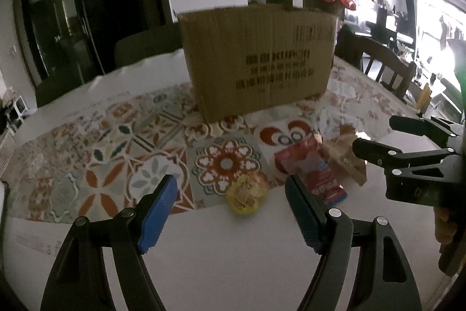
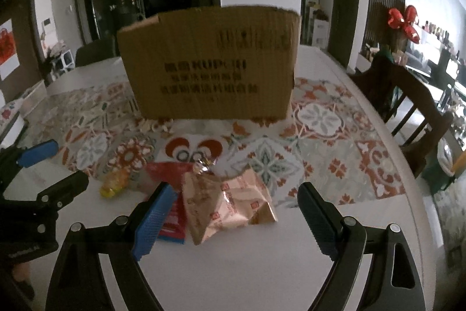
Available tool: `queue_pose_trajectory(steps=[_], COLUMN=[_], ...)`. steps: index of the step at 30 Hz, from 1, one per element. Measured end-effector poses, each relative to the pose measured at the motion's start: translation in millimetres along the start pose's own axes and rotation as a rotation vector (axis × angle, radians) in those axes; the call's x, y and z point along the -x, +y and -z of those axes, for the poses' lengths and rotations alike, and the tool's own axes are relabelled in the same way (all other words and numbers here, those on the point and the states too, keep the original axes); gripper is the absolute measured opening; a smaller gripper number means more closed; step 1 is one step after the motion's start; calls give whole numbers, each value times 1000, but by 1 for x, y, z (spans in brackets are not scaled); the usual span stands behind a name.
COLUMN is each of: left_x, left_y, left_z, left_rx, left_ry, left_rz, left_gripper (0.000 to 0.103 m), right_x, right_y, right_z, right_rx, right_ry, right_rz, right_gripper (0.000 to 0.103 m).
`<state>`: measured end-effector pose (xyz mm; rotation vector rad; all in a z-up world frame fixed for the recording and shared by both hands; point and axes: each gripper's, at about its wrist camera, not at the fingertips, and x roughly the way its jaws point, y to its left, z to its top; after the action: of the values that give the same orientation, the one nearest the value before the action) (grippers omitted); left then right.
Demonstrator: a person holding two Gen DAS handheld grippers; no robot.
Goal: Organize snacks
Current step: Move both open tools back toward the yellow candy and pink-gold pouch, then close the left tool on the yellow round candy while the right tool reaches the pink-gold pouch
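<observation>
1. Your left gripper [image 1: 231, 212] hovers with fingers spread wide and empty, just short of the yellow snack [image 1: 244, 194].
2. Your right gripper [image 2: 237, 213] is also wide apart, holding nothing, above the tan packet [image 2: 230, 200].
3. The red packet [image 2: 171, 194] lies between them; the cardboard box [image 2: 209, 63] stands behind on the patterned mat [image 2: 320, 142].

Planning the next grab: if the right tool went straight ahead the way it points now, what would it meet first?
Probably the pink-gold snack packet, lying on the table just ahead of the open right tool. The cardboard box stands farther back; depth is hard to judge.
</observation>
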<state>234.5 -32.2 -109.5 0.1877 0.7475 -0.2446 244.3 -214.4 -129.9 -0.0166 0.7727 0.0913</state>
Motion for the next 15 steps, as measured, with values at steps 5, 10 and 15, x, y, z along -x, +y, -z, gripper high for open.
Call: queue_pose_trajectory(steps=[5, 10, 15], left_x=[-17, -29, -42], left_y=[1, 0, 0], left_z=[3, 1, 1], left_rx=[7, 14, 31], left_ry=[37, 61, 99], left_rz=[22, 44, 69], left_gripper=[73, 69, 62], right_x=[-13, -25, -33], right_y=[-3, -6, -8], right_z=[3, 3, 4], right_rx=[-5, -26, -43], right_ry=[26, 50, 72], right_rz=[-6, -20, -34], right_gripper=[87, 87, 87])
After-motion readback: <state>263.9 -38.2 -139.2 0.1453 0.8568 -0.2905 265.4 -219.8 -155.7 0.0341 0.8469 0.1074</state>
